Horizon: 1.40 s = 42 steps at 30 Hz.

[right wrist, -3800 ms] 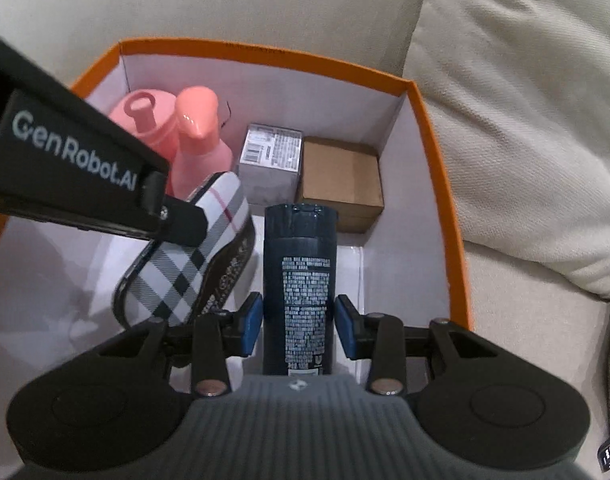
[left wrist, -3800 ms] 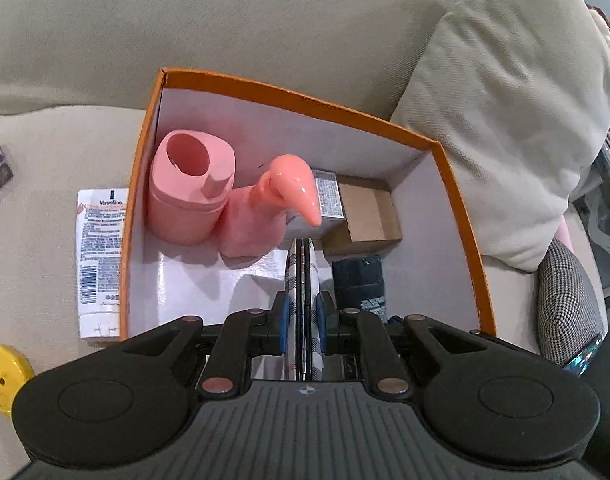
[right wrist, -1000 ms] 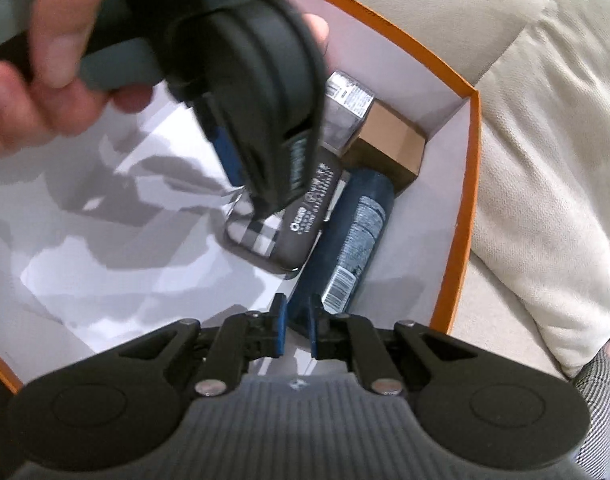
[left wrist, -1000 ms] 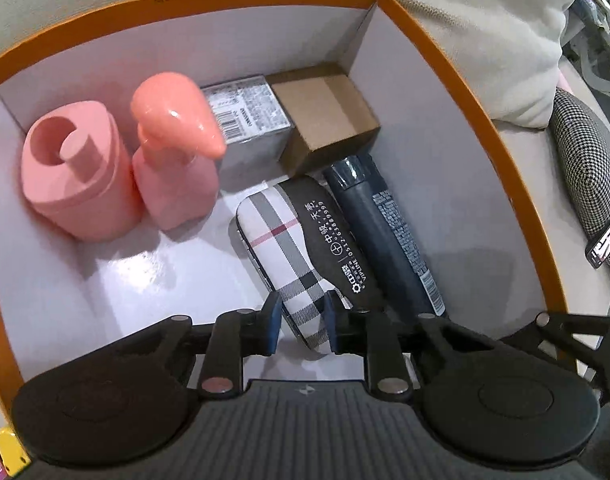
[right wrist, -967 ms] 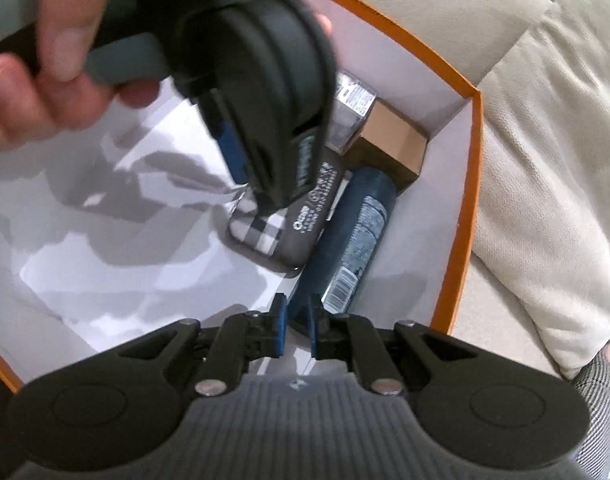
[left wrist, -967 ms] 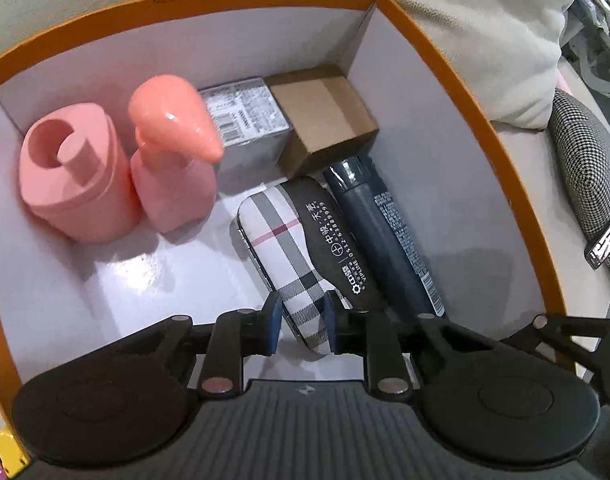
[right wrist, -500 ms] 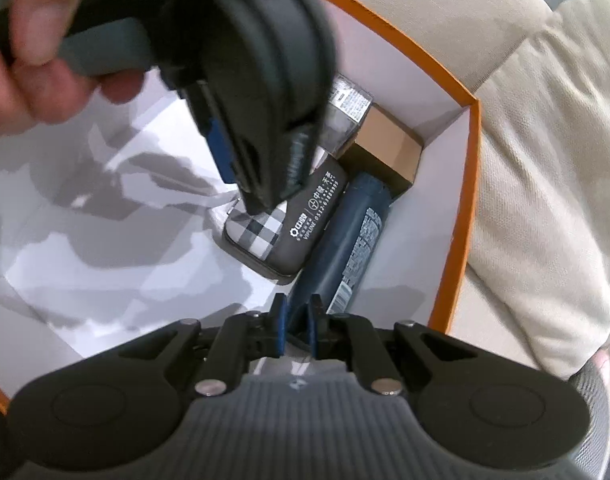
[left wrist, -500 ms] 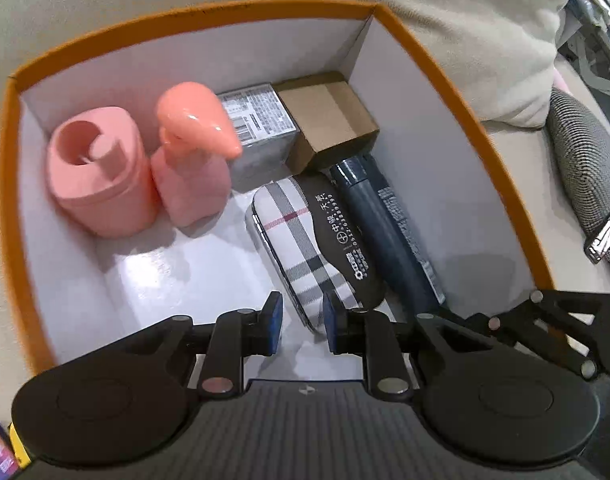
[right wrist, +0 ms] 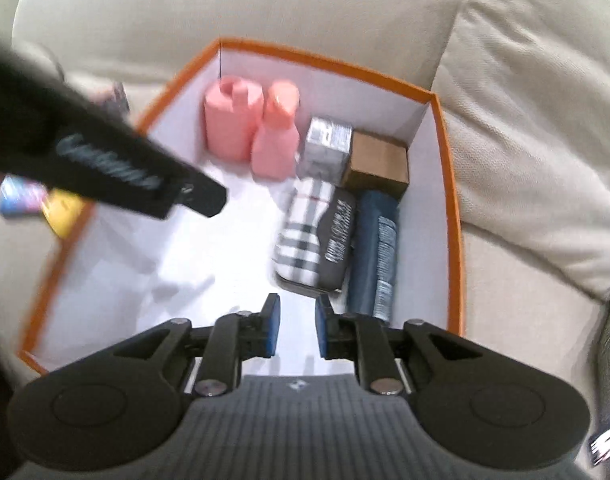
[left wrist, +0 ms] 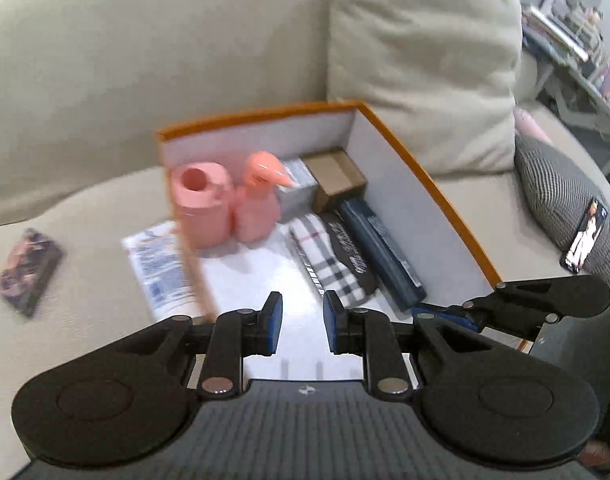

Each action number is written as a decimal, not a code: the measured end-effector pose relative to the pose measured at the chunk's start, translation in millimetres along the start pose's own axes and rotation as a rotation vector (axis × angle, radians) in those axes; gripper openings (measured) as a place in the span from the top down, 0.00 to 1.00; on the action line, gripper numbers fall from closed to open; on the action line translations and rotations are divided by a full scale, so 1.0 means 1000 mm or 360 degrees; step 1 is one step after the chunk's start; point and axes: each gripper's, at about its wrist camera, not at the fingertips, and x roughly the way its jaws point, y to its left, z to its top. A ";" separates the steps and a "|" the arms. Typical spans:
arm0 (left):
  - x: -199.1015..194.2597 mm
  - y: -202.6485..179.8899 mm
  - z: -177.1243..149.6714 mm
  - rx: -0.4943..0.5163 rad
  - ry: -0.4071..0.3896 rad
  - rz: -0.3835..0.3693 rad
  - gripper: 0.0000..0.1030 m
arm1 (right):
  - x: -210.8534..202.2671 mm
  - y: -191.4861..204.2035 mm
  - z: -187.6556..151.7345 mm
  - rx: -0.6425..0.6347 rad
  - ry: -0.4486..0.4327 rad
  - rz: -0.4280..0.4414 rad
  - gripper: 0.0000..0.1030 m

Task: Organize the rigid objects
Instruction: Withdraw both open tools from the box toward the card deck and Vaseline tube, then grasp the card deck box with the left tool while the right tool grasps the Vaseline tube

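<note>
Hovering over orange box (right wrist: 451, 184), left tool (left wrist: 299, 323) slightly spread, empty, right tool (right wrist: 296, 326) just opening, empty

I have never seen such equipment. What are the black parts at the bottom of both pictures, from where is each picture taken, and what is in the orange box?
The black parts are hand-held grippers: a person holds one in each hand, and each carries a wide-angle camera looking forward along its two blue-padded fingers. One picture is from the left gripper, the other from the right gripper. Both are empty with a gap between the pads; the right one's jaws have just been opening.

The orange box sits on a beige sofa. In it stand two pink bottles; beside them are a grey carton and a brown carton, then a plaid case and a dark blue can lying side by side. A white tube lies outside the box.
</note>
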 end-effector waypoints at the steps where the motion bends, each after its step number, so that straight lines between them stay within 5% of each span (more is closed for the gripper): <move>1: -0.009 0.005 -0.004 -0.0012 -0.0030 0.0011 0.77 | -0.007 0.002 0.001 0.0047 -0.0033 0.0018 0.81; 14: -0.090 0.115 -0.073 -0.0395 -0.0207 0.0279 0.76 | -0.045 0.066 0.024 0.0196 -0.0307 0.0247 0.74; 20: -0.095 0.153 -0.090 -0.0493 -0.0232 0.0336 0.74 | -0.030 0.114 0.044 0.0139 -0.0261 0.0351 0.74; 34: -0.029 0.192 -0.055 0.0042 -0.0128 0.0427 0.46 | 0.060 0.174 0.093 -0.0166 -0.0033 0.0058 0.63; 38: -0.002 0.209 -0.037 0.0116 -0.0084 0.0430 0.31 | 0.090 0.176 0.106 -0.0205 0.0026 0.0002 0.63; 42: 0.021 0.225 -0.020 0.0175 -0.0052 0.0409 0.27 | 0.111 0.180 0.116 -0.0269 0.0059 -0.0070 0.58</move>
